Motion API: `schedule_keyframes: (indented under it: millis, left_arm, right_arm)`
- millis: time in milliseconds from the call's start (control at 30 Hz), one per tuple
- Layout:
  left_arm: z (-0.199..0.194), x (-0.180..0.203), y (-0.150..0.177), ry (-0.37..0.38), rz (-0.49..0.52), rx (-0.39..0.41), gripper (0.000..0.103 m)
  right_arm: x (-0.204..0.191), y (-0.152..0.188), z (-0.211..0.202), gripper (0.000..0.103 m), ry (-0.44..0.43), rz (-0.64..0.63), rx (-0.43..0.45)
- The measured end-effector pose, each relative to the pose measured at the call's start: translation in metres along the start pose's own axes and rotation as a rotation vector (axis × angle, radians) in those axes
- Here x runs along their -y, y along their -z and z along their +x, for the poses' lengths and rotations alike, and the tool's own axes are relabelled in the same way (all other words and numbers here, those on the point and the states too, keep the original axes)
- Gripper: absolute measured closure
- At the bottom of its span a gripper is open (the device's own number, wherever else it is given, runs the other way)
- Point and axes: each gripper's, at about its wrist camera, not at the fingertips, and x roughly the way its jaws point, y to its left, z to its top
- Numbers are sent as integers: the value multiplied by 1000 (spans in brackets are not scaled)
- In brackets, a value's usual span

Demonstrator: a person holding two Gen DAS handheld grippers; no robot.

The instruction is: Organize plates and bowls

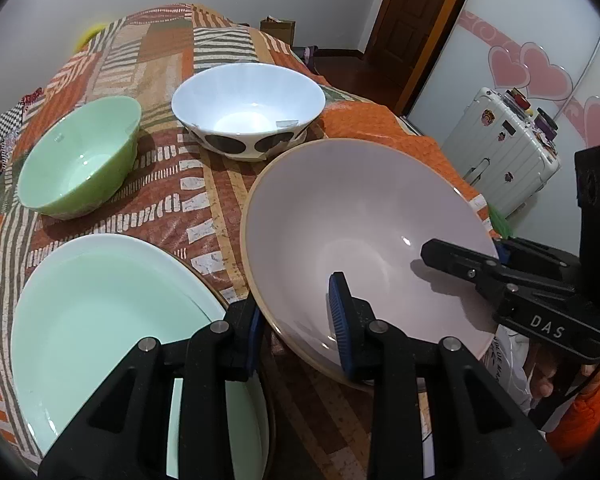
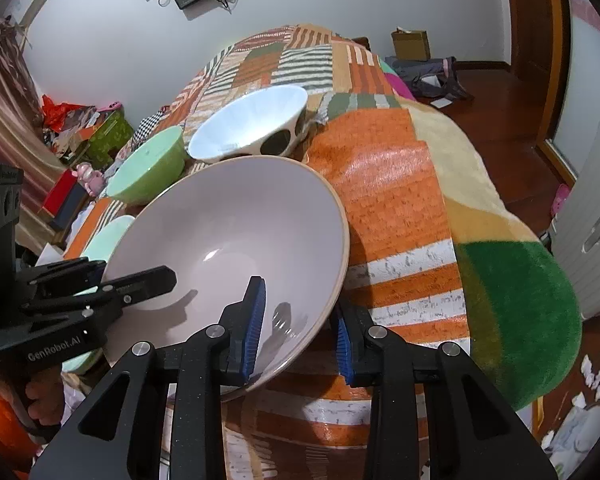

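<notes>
Both black claws with ribbed blue pads, left gripper (image 1: 300, 336) and right gripper (image 2: 298, 328), clamped on opposite rim edges of wide glossy pale-pink ceramic bowl (image 1: 364, 236), resting on fuzzy orange striped patchwork blanket (image 1: 172, 196), beside smooth mint-green plate (image 1: 100, 312)

walls: white (image 2: 100, 52) | floor: dark wood (image 2: 496, 92) | door: brown (image 1: 416, 4) | bed: patchwork blanket (image 2: 384, 184) | suitcase: white (image 1: 500, 152)
</notes>
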Motion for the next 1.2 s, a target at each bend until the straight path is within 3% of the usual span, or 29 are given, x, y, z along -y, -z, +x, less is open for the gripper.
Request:
schedule_keyframes:
  millis: [533,1200]
  left_arm:
    - [-61,-14,5,4,-33,128,73]
    - [-145,-99,55,-81,-190,255,73]
  right_arm:
    - [-40,-18,-26,74,-1,-65,92]
    - [-144,-17,-9,74,-98,-227,97]
